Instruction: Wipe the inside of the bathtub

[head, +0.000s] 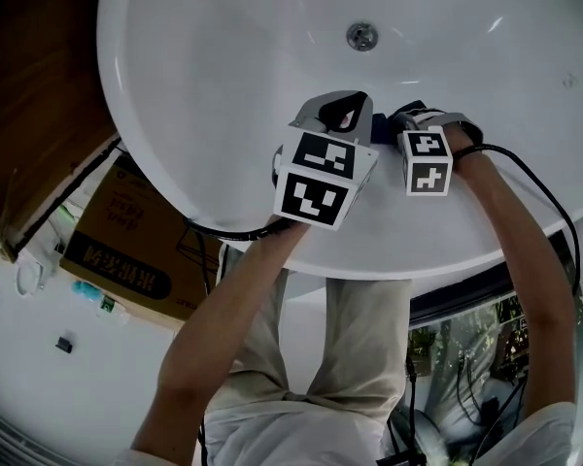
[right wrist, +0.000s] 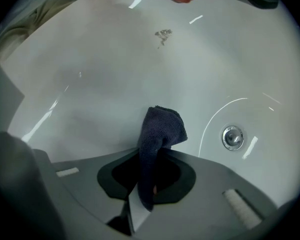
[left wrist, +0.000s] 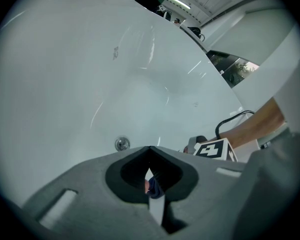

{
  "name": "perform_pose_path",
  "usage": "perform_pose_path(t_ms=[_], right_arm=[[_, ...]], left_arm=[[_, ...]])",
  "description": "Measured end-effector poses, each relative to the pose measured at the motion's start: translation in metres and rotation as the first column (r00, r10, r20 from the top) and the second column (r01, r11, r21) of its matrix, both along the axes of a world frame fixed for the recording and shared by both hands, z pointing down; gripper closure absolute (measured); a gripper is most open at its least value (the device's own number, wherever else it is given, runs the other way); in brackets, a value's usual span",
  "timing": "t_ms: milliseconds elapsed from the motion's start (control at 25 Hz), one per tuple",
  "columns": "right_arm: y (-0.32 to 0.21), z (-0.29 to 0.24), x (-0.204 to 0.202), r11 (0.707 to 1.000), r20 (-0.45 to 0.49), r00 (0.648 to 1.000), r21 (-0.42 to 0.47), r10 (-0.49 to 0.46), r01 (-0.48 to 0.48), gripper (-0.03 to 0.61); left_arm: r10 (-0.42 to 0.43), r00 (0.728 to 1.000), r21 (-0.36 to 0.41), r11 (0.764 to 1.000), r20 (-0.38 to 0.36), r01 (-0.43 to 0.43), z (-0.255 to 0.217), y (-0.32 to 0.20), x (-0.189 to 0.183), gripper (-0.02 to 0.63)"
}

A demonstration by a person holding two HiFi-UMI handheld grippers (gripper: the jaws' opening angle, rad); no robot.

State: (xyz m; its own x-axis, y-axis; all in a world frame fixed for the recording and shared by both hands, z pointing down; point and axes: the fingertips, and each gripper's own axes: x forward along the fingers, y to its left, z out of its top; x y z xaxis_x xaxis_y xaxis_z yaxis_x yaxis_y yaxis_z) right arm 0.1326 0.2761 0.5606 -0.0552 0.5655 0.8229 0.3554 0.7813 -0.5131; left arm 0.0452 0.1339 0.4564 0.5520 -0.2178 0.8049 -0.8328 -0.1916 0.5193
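Nearest, over the near rim of the bathtub (head: 398,250): both grippers side by side, close together, reaching down into the basin. Clamped in the right gripper (right wrist: 152,151), a dark blue cloth (right wrist: 162,126), with a short bunched end poking out past the jaw tips and the rest trailing back through the jaw opening. Contact between that end and the enamel: impossible to judge from here. On the left gripper (left wrist: 150,148), jaws closed tip to tip, with nothing poking out ahead; only a small dark scrap (left wrist: 153,186) back in the opening, too little to identify.

Farther along the tub floor, the chrome drain (right wrist: 233,137), just ahead and to the right of the cloth. Beyond, up the tub wall, a small grey smudge (right wrist: 163,34), apparently not yet wiped.

Likely trouble from here:
- Bare jaw tips meeting the enamel under pressure and scratching rather than wiping, with so little cloth ahead of them.
- The cloth dragged out of the grip on a hard stroke, seemingly held by one fold only.
- A knock between the two grippers mid-stroke, given such close quarters.
- A snag on the drain fitting during a sweep to the right.
- The smudge left behind through short, low strokes confined to the floor.
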Motion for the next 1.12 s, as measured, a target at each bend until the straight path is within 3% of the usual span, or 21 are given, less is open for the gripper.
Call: perform_pose_path(t_ms=[1120], right_arm=[[0.042,-0.118,-0.007,0.993,0.007,1.0,-0.116,0.026,-0.025,0.529]], left_arm=[[-0.002,1.0,0.016,1.0,-0.001,0.002,-0.043,0.012,-0.004,0.615]])
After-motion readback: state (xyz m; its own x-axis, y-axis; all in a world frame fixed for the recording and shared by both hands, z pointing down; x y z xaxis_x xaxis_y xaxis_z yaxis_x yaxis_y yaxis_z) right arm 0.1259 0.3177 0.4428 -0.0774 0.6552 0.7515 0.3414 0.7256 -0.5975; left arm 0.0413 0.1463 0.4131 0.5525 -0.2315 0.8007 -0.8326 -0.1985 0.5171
